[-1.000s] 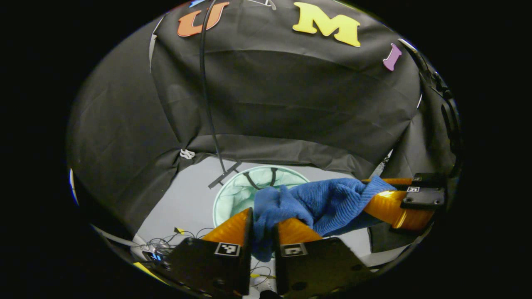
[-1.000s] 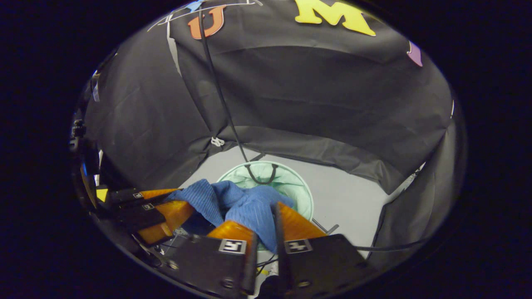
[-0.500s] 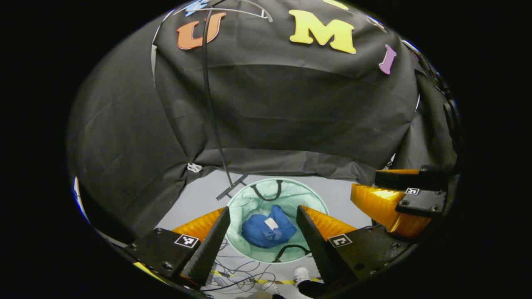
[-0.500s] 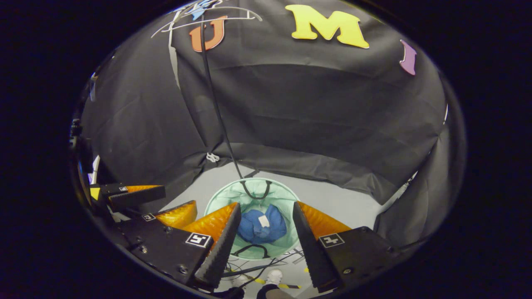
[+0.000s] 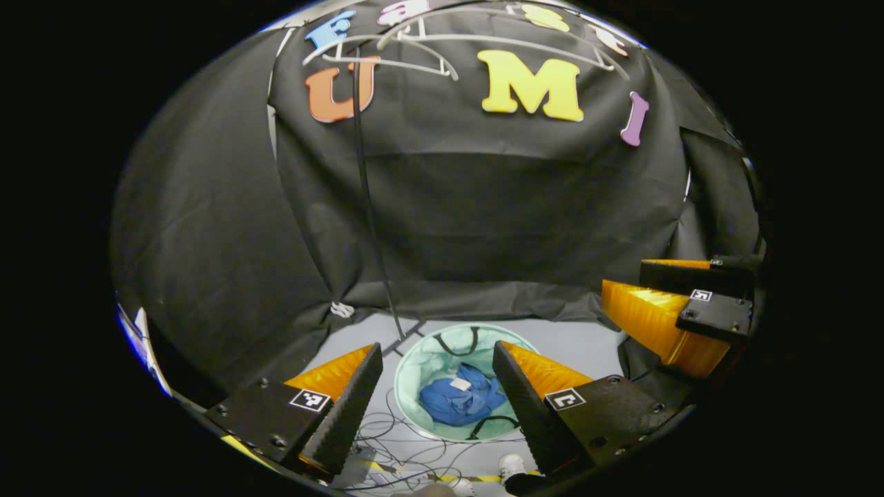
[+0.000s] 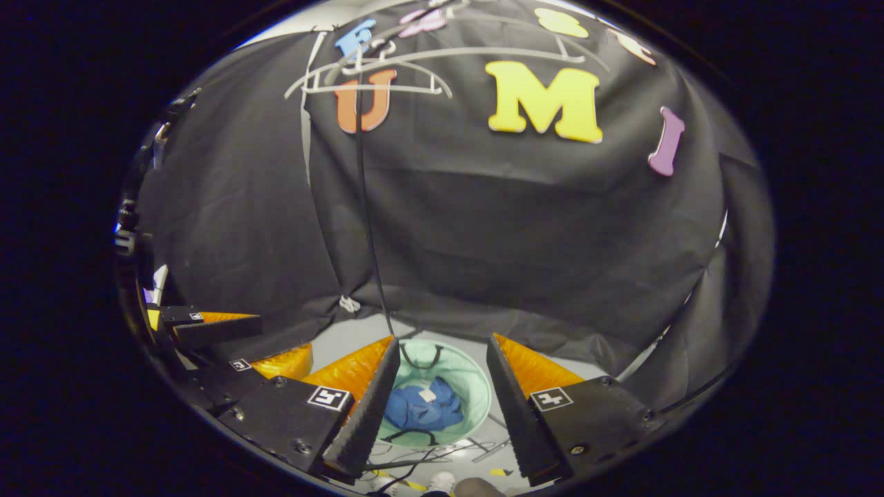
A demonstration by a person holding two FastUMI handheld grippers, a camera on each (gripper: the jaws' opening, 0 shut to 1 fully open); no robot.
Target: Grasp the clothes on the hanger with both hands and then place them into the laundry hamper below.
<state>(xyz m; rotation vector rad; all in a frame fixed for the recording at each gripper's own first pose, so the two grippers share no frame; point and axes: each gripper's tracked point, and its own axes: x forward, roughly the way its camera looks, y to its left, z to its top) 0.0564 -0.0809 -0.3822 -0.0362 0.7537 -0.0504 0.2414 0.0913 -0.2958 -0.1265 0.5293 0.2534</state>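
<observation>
Claws raised, clothes (image 5: 461,402) in hamper (image 5: 423,359)

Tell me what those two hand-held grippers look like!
Each hand-held gripper, left and right, has two wedge-shaped fingers with ribbed sides and toothed inner edges. They sit on flat black plates held by screws. Every plate carries a small square black-and-white marker. Their hand parts aren't visible.

Crumpled blue knit garment (image 5: 461,402) lies inside the round pale-green mesh laundry hamper (image 5: 423,359), which stands on the grey floor (image 5: 583,345). Thin white wire hanger (image 6: 367,77) hangs high above. Loose dark cables (image 5: 400,449) lie before the hamper.
</observation>
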